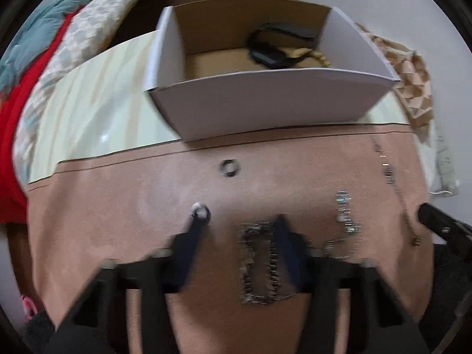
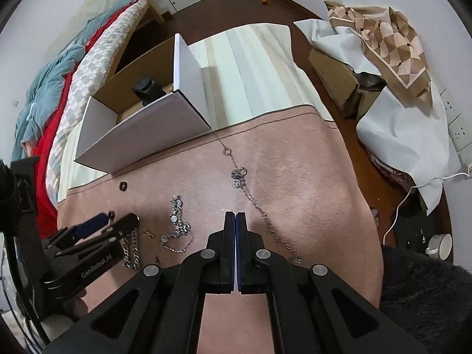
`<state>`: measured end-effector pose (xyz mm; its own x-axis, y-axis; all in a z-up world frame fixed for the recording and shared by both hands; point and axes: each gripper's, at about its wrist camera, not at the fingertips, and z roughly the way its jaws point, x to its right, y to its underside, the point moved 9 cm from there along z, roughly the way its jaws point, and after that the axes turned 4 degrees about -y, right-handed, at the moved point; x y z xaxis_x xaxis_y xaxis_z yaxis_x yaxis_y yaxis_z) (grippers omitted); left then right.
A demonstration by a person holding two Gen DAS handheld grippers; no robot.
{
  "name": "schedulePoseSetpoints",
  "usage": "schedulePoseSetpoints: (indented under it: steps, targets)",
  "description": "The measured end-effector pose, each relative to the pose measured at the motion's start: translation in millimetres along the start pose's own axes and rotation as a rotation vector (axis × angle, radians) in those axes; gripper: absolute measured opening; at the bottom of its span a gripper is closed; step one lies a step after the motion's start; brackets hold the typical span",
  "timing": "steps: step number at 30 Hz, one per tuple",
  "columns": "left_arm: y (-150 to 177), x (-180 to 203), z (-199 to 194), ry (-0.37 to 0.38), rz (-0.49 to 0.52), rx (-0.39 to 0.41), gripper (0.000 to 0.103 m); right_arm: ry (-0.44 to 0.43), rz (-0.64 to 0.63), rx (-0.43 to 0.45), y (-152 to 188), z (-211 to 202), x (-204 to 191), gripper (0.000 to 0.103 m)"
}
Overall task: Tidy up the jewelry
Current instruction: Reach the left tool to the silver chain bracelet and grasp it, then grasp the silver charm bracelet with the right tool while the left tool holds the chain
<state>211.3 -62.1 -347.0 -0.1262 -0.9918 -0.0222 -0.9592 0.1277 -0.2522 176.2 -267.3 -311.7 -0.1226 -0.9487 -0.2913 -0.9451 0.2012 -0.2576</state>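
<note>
Jewelry lies on a pink cloth (image 1: 118, 206). My left gripper (image 1: 237, 218) is open, low over the cloth; its left fingertip touches a small pearl-like ring (image 1: 200, 210), and a chunky silver chain bracelet (image 1: 259, 262) lies between its fingers. A dark ring (image 1: 229, 167) lies ahead, near the white cardboard box (image 1: 265, 100). A beaded silver chain (image 1: 343, 215) lies to the right. My right gripper (image 2: 235, 215) is shut and empty above the cloth, beside a long thin chain (image 2: 250, 194). The left gripper also shows in the right wrist view (image 2: 115, 219).
The box (image 2: 141, 135) holds a black object (image 2: 147, 88) and sits on a striped pale mat (image 2: 250, 67). Bedding (image 2: 73, 73) lies left. Patterned paper and a white sheet (image 2: 392, 109) cover boxes at right. A cup (image 2: 441, 246) and cable are on the floor.
</note>
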Motion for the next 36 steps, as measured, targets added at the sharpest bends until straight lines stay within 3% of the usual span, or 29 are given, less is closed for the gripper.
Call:
schedulePoseSetpoints:
  steps: [5, 6, 8, 12, 21, 24, 25, 26, 28, 29, 30, 36]
  targets:
    - [0.7, 8.6, -1.6, -0.004, 0.03, 0.014, 0.012, -0.003, -0.001, 0.0, -0.9, -0.8, 1.7, 0.001]
    - [1.0, 7.6, -3.6, 0.001, 0.025, 0.019, 0.0, -0.006, -0.001, 0.001, -1.2, -1.7, 1.0, 0.001]
    - [1.1, 3.2, -9.4, 0.015, 0.005, 0.027, 0.001, -0.016, -0.005, -0.001, -2.7, -3.0, -2.4, 0.004]
    - [1.3, -12.2, -25.1, 0.02, -0.028, 0.058, 0.001, -0.089, -0.016, -0.018, -3.8, -0.1, -18.2, 0.048]
    - [10.3, -55.8, -47.3, 0.029, -0.12, 0.08, 0.001, -0.099, -0.119, -0.06, -3.6, 33.3, -60.6, 0.05]
    - [12.7, -62.8, -47.8, 0.016, -0.125, 0.083, 0.001, -0.051, -0.182, -0.075, -0.1, 48.5, -71.0, 0.046]
    - [13.1, -63.6, -47.9, 0.013, -0.124, 0.083, 0.001, -0.029, -0.204, -0.09, 3.2, 54.6, -73.4, 0.031]
    - [13.8, -64.2, -47.5, 0.009, -0.124, 0.084, 0.001, 0.009, -0.246, -0.07, 3.9, 55.0, -76.5, 0.028]
    - [13.8, -65.2, -48.4, 0.01, -0.125, 0.085, 0.001, 0.041, -0.286, -0.068, 6.8, 56.7, -80.7, 0.008]
    - [13.7, -64.3, -49.1, 0.012, -0.123, 0.088, 0.001, 0.033, -0.279, -0.071, 7.6, 56.4, -81.4, 0.008]
    - [13.1, -63.5, -50.4, 0.015, -0.121, 0.091, 0.001, 0.027, -0.268, -0.072, 7.6, 55.1, -81.0, 0.0]
    - [1.4, -53.0, -70.1, 0.049, -0.103, 0.128, 0.001, -0.049, -0.186, 0.006, -2.8, 20.6, -76.4, 0.0]
